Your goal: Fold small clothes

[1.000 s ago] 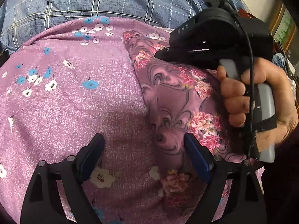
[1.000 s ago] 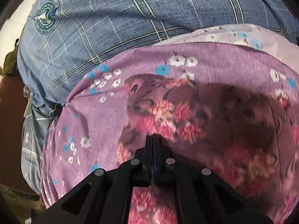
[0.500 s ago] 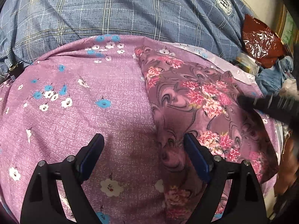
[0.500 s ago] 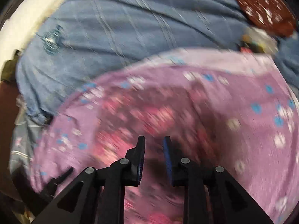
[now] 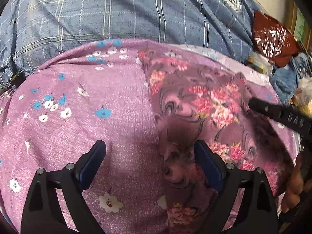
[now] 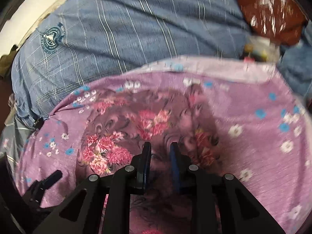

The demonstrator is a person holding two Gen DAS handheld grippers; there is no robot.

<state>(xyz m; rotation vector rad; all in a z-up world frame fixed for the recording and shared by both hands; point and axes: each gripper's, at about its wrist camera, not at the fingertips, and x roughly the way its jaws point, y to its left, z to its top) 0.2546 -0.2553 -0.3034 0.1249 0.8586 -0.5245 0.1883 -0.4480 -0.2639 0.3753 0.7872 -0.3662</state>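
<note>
A small garment with swirls and pink roses on dusty purple (image 5: 204, 107) lies folded on a lilac cloth with blue and white flowers (image 5: 81, 105). It also shows in the right wrist view (image 6: 136, 124). My left gripper (image 5: 150, 156) is wide open and empty, low over the garment's left edge. My right gripper (image 6: 159, 152) is slightly open and empty, above the garment's near part. Its tip shows in the left wrist view (image 5: 276, 113) at the garment's right edge.
A blue plaid bed sheet (image 5: 126, 13) lies behind the lilac cloth. A dark red plastic bag (image 5: 273, 39), a blue cloth (image 5: 288, 78) and small clutter sit at the far right. My left gripper's finger (image 6: 44, 181) shows at the lower left of the right wrist view.
My right gripper has let go of the garment, opened a little and pulled back to the right. The garment now lies flat. My left gripper has stayed open and nearly still.
</note>
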